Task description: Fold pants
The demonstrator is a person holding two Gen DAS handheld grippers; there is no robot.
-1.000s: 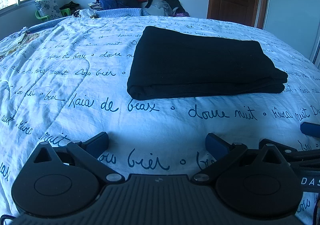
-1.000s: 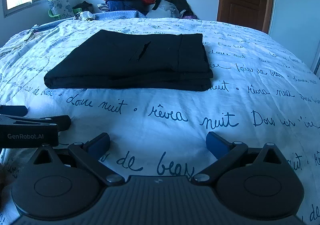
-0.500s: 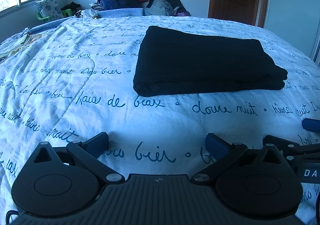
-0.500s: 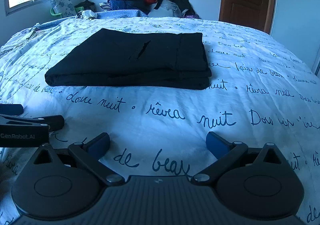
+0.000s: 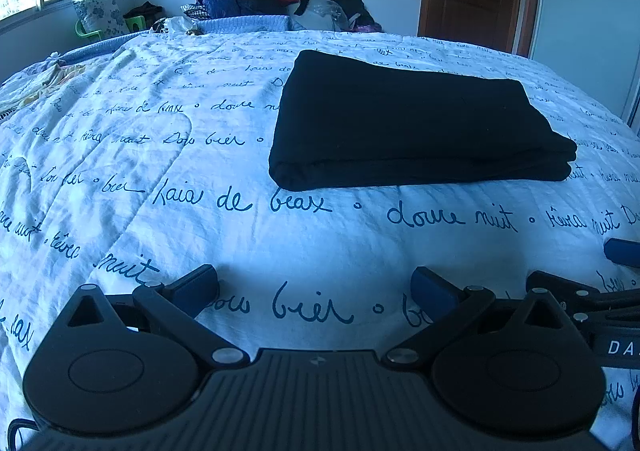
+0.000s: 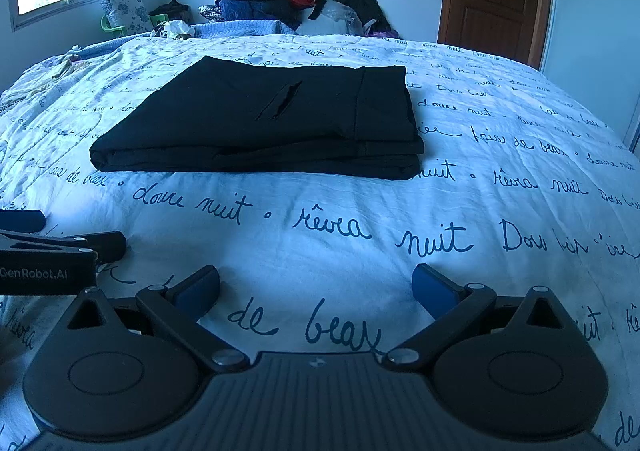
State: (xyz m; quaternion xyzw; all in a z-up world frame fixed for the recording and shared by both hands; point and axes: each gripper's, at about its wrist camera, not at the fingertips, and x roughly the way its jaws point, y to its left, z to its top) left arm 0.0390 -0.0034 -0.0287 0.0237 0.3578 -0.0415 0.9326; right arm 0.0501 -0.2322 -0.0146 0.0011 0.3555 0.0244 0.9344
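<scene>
Folded into a compact black stack, the pants lie mid-bed on the script-printed bedspread as the left tongs and right tongs, both spread open and empty, have drifted slightly back, suggesting folding is finished.

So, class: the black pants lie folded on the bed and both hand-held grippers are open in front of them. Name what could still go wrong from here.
1. The folded black pants show loose stacked layers at the near right corner; a nudge there could probably spread the fold.
2. The left hand-held gripper and right hand-held gripper sit close side by side above the printed bedspread; they might bump each other when moved.
3. A low finger could catch the wrinkled bedspread and drag the pants.
</scene>
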